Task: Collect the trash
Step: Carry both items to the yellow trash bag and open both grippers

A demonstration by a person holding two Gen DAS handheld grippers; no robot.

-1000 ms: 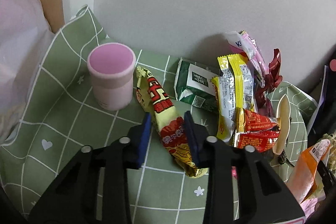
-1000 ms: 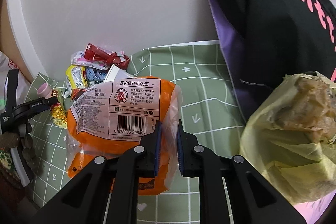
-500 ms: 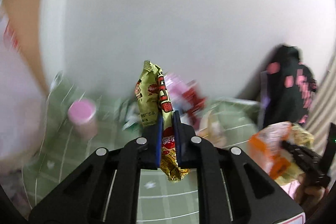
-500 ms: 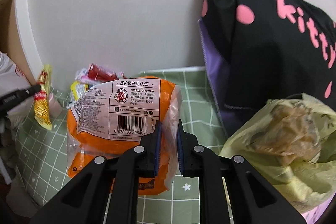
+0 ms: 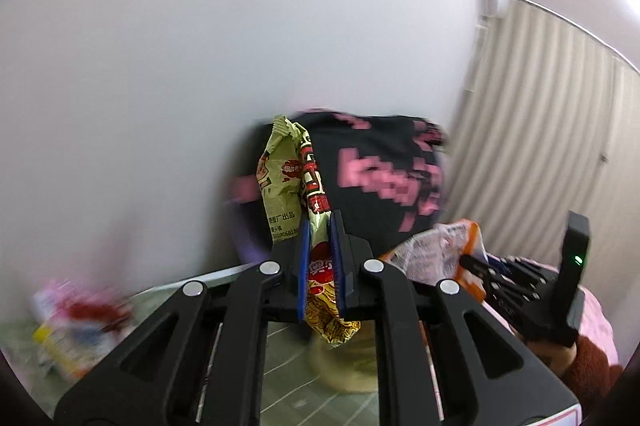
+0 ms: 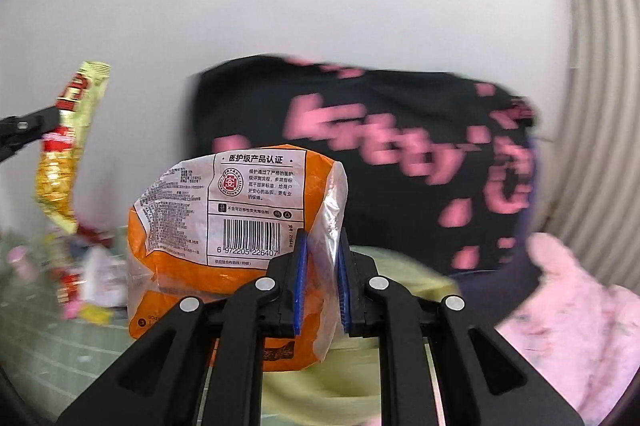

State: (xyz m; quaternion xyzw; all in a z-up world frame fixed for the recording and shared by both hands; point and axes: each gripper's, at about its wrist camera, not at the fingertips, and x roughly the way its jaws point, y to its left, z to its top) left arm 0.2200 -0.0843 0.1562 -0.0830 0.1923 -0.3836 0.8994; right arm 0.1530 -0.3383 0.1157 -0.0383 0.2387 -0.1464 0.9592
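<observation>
My left gripper (image 5: 319, 226) is shut on a yellow-green and red snack wrapper (image 5: 286, 170), which stands up between the blue pads and hangs crumpled below them. In the right wrist view the same wrapper (image 6: 66, 154) dangles in the air at the left, held by the left gripper (image 6: 54, 122). My right gripper (image 6: 322, 246) is shut on the clear edge of an orange plastic package (image 6: 240, 210) with a barcode label. That package (image 5: 436, 250) shows at the right of the left wrist view. Both grippers are raised above the table.
A black bag with pink letters (image 6: 380, 146) stands against the white wall. A pale yellow plastic bag (image 6: 360, 366) lies below the right gripper. Blurred wrappers (image 6: 80, 278) and a pink cup (image 6: 18, 258) lie on the green checked cloth (image 6: 40, 346) at the left. Something pink and fluffy (image 6: 580, 326) is at the right.
The left gripper shut on the snack wrapper, lifted it off the cloth and swung right toward the black bag. The right gripper rose with the orange package over the yellow bag.
</observation>
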